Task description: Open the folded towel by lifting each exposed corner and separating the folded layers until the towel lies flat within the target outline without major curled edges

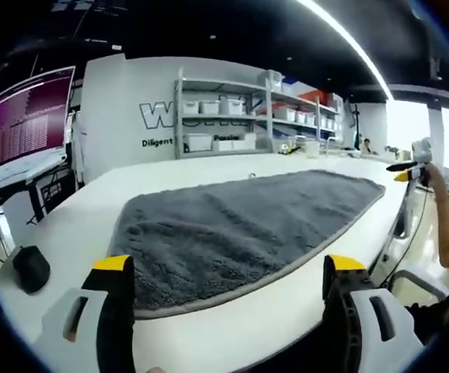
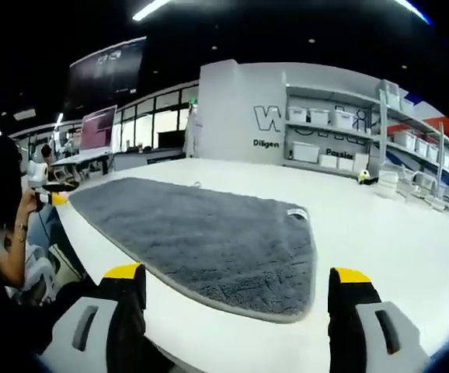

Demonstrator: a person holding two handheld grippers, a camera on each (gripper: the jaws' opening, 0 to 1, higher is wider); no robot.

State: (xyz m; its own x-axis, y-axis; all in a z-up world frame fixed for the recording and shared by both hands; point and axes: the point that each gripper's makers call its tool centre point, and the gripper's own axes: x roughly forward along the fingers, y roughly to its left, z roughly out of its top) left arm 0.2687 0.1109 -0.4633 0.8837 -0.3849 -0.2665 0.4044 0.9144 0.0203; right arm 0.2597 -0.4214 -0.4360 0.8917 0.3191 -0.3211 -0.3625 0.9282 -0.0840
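On the white table (image 1: 69, 225), grey towel (image 1: 240, 233) lies apparently flat, spread open.

The black wall lettering (image 1: 156, 116) is cut short by the grey metal shelf rack (image 1: 232, 109), and the smaller line under it blurs. The white label (image 2: 297, 213) on the grey plush towel (image 2: 201, 233) is too small to read. The lit purple monitor (image 1: 26, 120) shows illegible text.

1. The left gripper (image 1: 228, 291) has its yellow-tipped jaws spread wide apart, holding nothing
2. A grey towel (image 1: 240, 229) lies spread flat on the white table (image 1: 162, 183), its near edge just beyond the jaws
3. The right gripper (image 1: 412, 165) sits past the towel's far right end, held by a hand (image 1: 434, 177)
4. A monitor (image 1: 26, 120) stands at left
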